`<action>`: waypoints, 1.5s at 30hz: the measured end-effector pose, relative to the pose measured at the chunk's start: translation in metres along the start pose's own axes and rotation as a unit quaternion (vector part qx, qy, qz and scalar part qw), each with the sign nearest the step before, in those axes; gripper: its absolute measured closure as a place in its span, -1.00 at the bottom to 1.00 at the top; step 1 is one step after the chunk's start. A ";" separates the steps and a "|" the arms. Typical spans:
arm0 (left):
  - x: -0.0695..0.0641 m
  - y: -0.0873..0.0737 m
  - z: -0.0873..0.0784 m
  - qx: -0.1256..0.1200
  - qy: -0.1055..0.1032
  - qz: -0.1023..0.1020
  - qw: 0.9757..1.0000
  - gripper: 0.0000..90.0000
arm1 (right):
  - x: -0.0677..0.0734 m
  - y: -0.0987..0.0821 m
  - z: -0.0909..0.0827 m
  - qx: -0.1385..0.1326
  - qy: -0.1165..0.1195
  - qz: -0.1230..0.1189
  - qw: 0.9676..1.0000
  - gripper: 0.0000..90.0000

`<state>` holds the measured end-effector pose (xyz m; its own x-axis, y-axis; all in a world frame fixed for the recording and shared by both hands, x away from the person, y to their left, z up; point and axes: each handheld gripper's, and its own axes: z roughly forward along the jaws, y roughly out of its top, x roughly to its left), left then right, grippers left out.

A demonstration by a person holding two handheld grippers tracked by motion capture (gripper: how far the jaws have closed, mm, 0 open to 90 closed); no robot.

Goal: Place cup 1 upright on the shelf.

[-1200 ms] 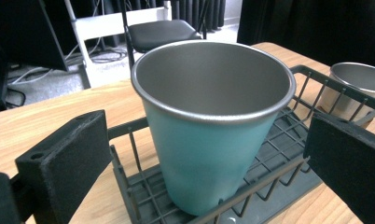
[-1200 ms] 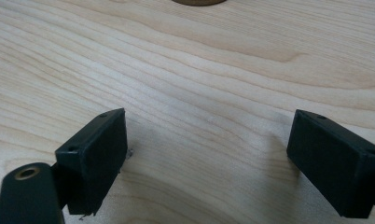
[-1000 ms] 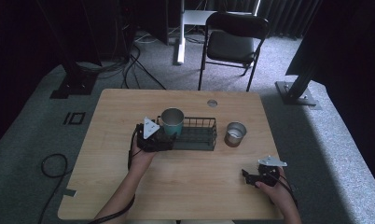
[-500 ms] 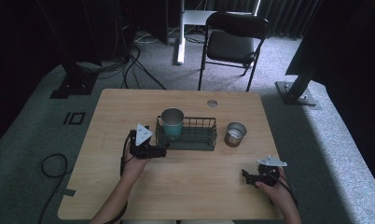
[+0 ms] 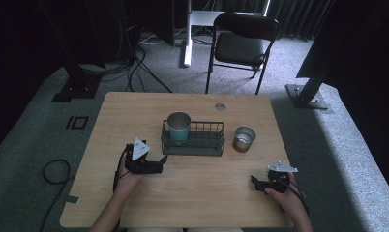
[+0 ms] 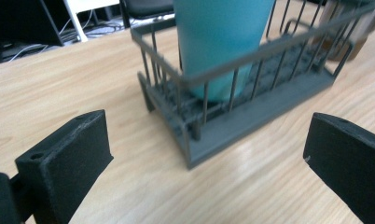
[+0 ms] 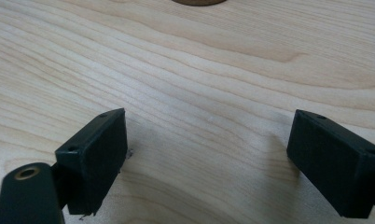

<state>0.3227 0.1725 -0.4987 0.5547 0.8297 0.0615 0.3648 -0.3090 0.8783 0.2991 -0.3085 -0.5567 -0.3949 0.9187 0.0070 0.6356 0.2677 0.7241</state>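
Now left tongs (image 5: 159, 160) sit spread apart just beside rack (image 5: 195, 143), teal cup (image 5: 178, 126) standing inside; right tongs (image 5: 254, 181) idle apart too.

The table (image 5: 134, 111) is pale wood with clear grain and a smooth, faintly shiny finish. The basket (image 6: 251, 107) is dark grey wire, matt. The cup (image 6: 223, 42) in it is teal with a smooth, dull surface. The tin (image 5: 243, 138) beside it is shiny metal. The gripper jaws are matt black, slightly grainy plastic.
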 end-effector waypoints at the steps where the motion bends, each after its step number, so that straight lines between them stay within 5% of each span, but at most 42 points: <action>1: 0.001 -0.002 -0.001 0.004 -0.002 0.000 1.000 -0.97 | 0.000 0.000 0.000 0.000 0.000 0.000 1.000 -0.74; 15: -0.001 -0.036 -0.013 0.037 -0.003 0.010 0.999 -0.97 | 0.000 0.000 0.000 0.000 0.000 0.000 1.000 -0.74; 31: 0.022 -0.071 -0.044 0.058 0.004 -0.027 0.998 -0.97 | 0.000 0.000 0.000 0.000 0.000 0.000 1.000 -0.74; 45: 0.038 -0.089 -0.065 0.076 0.025 -0.032 0.996 -0.97 | 0.000 0.000 0.000 0.000 0.000 0.000 1.000 -0.74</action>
<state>0.2622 0.2617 -0.5438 0.4903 0.8709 0.0342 0.5097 -0.3184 0.7993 0.2992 -0.3085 -0.5567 -0.3952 0.9186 0.0072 0.6354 0.2677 0.7243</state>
